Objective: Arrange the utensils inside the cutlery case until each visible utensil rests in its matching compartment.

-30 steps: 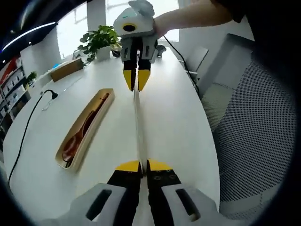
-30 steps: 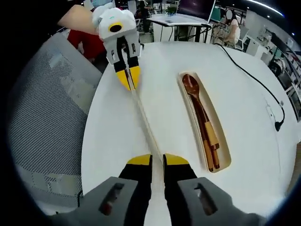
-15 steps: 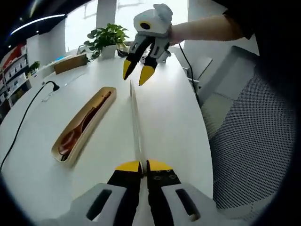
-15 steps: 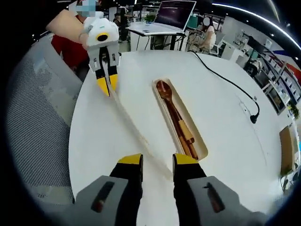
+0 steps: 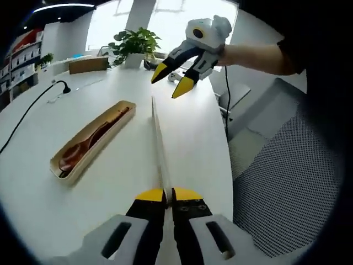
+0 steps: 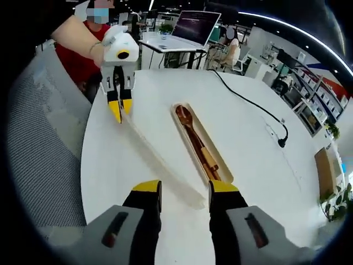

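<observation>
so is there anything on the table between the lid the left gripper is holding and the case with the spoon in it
Nothing visible. The left gripper is shut on one end of the long pale lid, which lies beside the open case, with only bare white table between them. The right gripper is open and raised off the lid's far end.

Bright daylight floods in from the window behind the plant, blowing it out to white. The white tabletop shows soft glare and faint shadows. Straight lines bend near the edges; focus stays fairly sharp.
</observation>
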`<state>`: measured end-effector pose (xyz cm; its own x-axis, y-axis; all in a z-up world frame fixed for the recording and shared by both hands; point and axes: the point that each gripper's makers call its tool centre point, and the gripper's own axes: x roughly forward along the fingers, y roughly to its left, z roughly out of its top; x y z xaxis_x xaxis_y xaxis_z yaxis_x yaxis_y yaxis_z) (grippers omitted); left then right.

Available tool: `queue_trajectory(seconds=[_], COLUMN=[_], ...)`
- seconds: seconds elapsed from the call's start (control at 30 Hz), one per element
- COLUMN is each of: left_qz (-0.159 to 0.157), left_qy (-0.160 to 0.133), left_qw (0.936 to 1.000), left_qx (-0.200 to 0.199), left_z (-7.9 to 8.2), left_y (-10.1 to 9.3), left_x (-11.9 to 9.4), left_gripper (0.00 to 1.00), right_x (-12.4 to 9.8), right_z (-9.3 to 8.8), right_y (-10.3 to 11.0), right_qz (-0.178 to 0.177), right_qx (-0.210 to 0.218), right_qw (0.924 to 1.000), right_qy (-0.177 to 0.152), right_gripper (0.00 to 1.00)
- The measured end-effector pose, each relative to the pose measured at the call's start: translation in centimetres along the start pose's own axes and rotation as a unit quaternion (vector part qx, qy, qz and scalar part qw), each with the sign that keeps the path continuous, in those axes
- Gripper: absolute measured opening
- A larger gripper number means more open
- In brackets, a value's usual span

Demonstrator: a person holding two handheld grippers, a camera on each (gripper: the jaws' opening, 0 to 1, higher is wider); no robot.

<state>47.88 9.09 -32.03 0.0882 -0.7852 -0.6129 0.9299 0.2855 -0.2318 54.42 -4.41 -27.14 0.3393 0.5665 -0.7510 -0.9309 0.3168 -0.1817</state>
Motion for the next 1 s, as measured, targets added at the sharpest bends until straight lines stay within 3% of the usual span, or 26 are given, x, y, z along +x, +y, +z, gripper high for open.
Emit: queue_trajectory(seconds=[0.2,0.3,0.37,0.47,0.53,0.6,0.67,0.73,0.83,0.87,0.93,1.0], left_qz=[-0.018,-0.034,-0.048,-0.07,-0.082,-0.097,-0.1,-0.116,-0.118,-0.129,-0.146,-0.157], left_qy=[-0.013,-0.047,-0.059,-0.074,-0.09,-0.098,-0.106,-0.108,-0.118,-0.126,-0.138,-0.138], left_qw=[0.9989,0.9939,0.9881,0.9771,0.969,0.9608,0.9612,0.9477,0.9396,0.9292,0.9163,0.9123], left_qx=[-0.042,-0.094,-0.134,-0.187,-0.215,-0.241,-0.234,-0.277,-0.299,-0.323,-0.346,-0.352], left_z=[0.8,1.9,2.2,2.7,3.2,3.6,3.8,4.1,4.4,4.7,5.3,5.2], left_y=[-0.1,-0.2,-0.2,-0.3,-0.4,-0.7,-0.4,-0.5,-0.1,-0.2,-0.3,-0.3], left_x=[-0.4,-0.5,-0.5,-0.4,-0.4,-0.5,-0.8,-1.1,-1.3,-1.6,-1.9,-2.0], left_gripper=[0.04,0.04,0.04,0.04,0.04,0.04,0.04,0.04,0.04,0.04,0.03,0.03], right_x=[0.2,0.3,0.4,1.4,2.2,3.1,3.9,4.3,4.8,5.0,5.2,5.5], right_z=[0.9,1.7,2.3,2.5,2.6,1.8,1.2,1.0,0.6,0.6,0.8,0.8], right_y=[-0.5,-0.4,-0.3,0.9,1.9,2.7,3.4,3.5,3.7,3.8,3.6,3.7], right_qz=[-0.027,-0.043,-0.069,-0.069,-0.059,-0.046,-0.031,-0.03,-0.025,-0.025,-0.031,-0.024], right_qx=[-0.032,-0.093,-0.146,-0.221,-0.245,-0.297,-0.329,-0.349,-0.344,-0.349,-0.368,-0.358], right_qw=[0.9991,0.9947,0.9869,0.9727,0.9674,0.9527,0.9422,0.9349,0.9367,0.9349,0.9275,0.9321], right_qy=[-0.001,0.004,0.007,0.019,0.019,0.042,0.055,0.056,0.059,0.058,0.056,0.053], right_gripper=[0.39,0.43,0.5,0.54,0.56,0.57,0.57,0.57,0.56,0.55,0.54,0.54])
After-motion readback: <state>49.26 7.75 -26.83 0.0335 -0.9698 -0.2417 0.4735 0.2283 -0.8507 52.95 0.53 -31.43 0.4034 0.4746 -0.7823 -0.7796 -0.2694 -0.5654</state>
